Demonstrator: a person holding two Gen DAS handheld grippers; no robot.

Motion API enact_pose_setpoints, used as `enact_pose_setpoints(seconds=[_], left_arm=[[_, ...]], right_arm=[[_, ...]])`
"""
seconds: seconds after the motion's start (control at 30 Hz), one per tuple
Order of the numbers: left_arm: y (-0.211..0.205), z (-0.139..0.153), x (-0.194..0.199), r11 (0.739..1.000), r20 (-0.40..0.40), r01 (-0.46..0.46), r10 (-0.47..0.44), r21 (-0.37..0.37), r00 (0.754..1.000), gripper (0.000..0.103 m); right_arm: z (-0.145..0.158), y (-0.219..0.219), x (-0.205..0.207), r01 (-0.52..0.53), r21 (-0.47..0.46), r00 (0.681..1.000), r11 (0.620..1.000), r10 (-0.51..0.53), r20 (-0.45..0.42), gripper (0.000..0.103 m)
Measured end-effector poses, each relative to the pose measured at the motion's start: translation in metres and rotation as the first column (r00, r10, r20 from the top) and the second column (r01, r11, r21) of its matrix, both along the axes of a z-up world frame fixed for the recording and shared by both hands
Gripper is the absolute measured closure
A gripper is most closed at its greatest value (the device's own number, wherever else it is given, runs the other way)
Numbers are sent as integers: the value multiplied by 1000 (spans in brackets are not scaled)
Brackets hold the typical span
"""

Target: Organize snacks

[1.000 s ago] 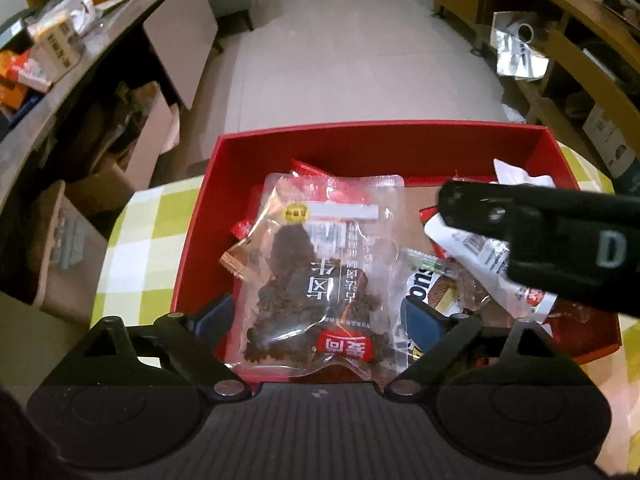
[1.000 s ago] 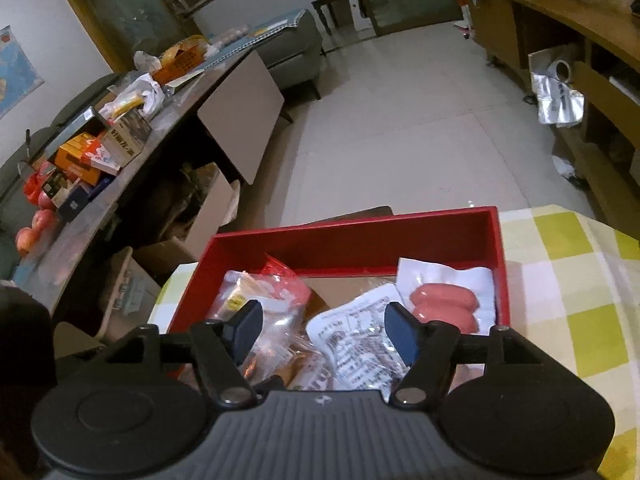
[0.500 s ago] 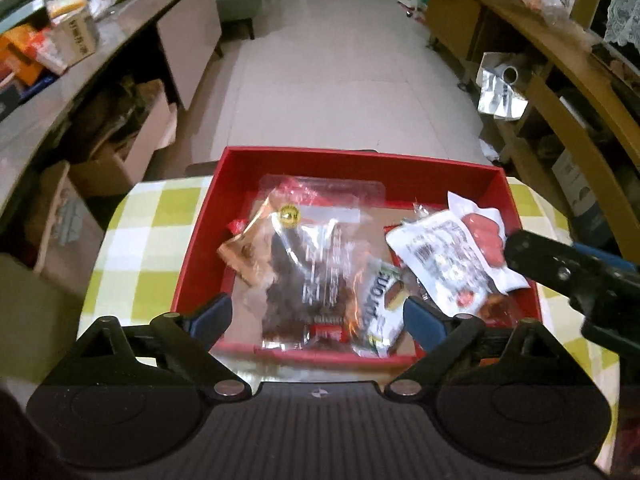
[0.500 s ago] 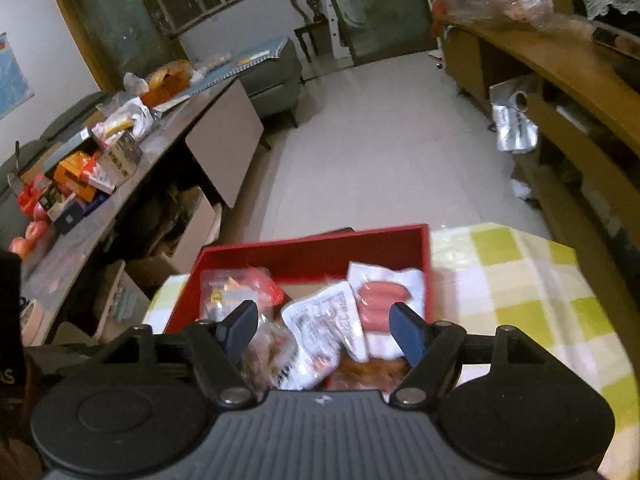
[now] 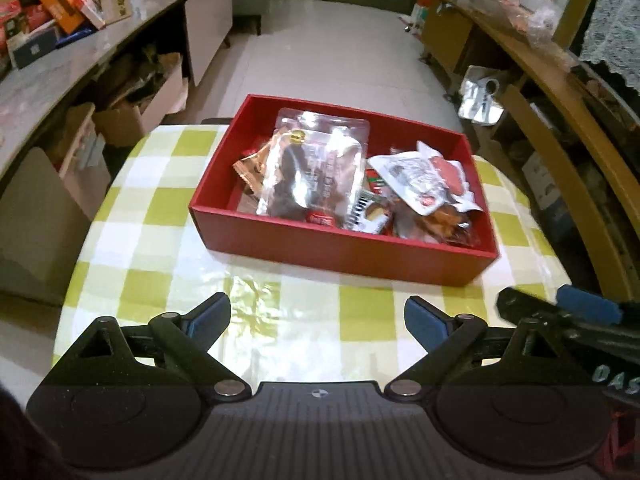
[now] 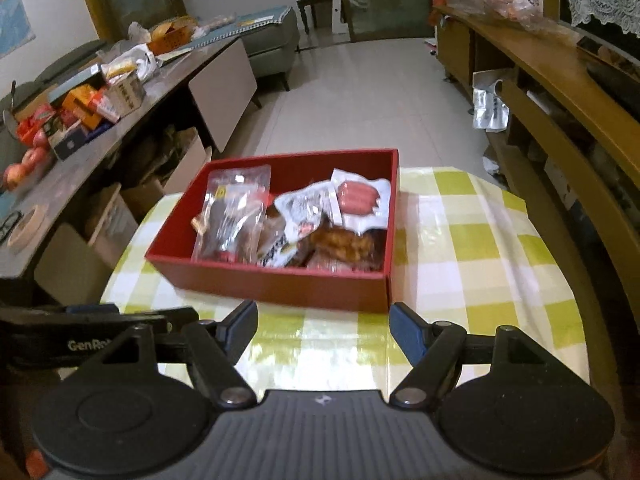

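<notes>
Left wrist view shows the left gripper (image 5: 317,316) with its jaws spread wide and nothing between them, over bare checked tablecloth (image 5: 160,216), the red box (image 5: 340,246) of snack packets lying ahead of its fingertips; the right gripper (image 6: 323,326) is likewise parted and empty, the box just beyond it. No loose snack shows on the cloth, so the packing looks about finished. Any next move would call for checking that nothing overhangs the rim.
</notes>
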State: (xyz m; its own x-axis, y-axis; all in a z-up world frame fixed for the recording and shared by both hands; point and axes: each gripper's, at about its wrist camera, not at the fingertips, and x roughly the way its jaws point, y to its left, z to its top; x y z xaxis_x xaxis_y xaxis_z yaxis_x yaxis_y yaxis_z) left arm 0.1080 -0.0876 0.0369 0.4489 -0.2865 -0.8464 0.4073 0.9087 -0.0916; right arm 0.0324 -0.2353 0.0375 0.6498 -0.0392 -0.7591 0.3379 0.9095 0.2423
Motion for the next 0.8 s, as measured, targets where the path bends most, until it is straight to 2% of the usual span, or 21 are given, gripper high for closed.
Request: enact_pose_setpoints(seconds=[0.17, 0.3, 0.53, 0.8], left_arm=[[4, 9, -20, 1000, 63, 7, -8, 4, 998, 7], [7, 12, -30, 1000, 94, -11, 9, 14, 996, 0], [13, 6, -37, 999, 84, -19, 16, 32, 996, 0], [14, 7, -41, 998, 112, -23, 17, 52, 994, 0]], right_arm=[[6, 2, -19, 7, 22, 1000, 1000, -7, 27, 25], [8, 4, -26, 1, 33, 999, 999, -2, 36, 25], [3, 9, -28, -18, 24, 1000, 1000, 17, 15, 25], [1, 10, -28, -24, 24, 1000, 999, 24, 14, 24]])
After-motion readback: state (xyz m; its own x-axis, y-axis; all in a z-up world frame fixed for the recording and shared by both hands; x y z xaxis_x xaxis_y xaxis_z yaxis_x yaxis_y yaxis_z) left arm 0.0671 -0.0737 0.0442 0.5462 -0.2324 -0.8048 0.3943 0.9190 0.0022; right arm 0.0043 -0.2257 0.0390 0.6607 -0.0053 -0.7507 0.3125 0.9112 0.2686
